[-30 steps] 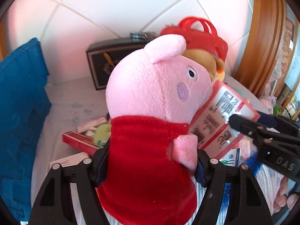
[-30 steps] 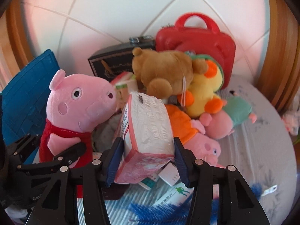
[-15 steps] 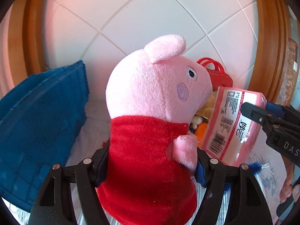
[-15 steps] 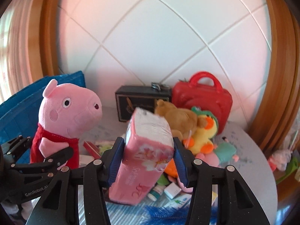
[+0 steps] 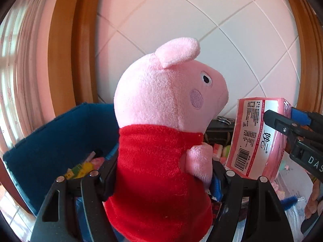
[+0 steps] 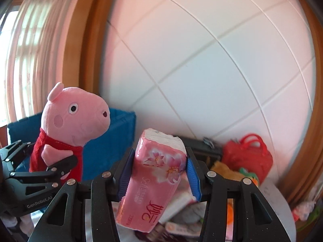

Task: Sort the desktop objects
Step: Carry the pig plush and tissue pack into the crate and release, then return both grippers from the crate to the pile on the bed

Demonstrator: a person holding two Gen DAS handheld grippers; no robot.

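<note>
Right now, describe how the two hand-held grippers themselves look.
Both are matte black frames with silver screws and blue ribbed pads. The left hand-held gripper carries white "GenRobot.AI" lettering, seen from the right wrist; the right hand-held gripper shows white letters "DAS".

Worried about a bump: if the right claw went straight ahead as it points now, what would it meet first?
Probably the white tiled wall ahead, beyond the tissue pack it grips. The blue bin sits left of that line; depth is uncertain.

White tiled wall [image 5: 181,20], wooden frame [image 5: 66,50], sunlit curtained window [image 6: 30,46] left.
</note>
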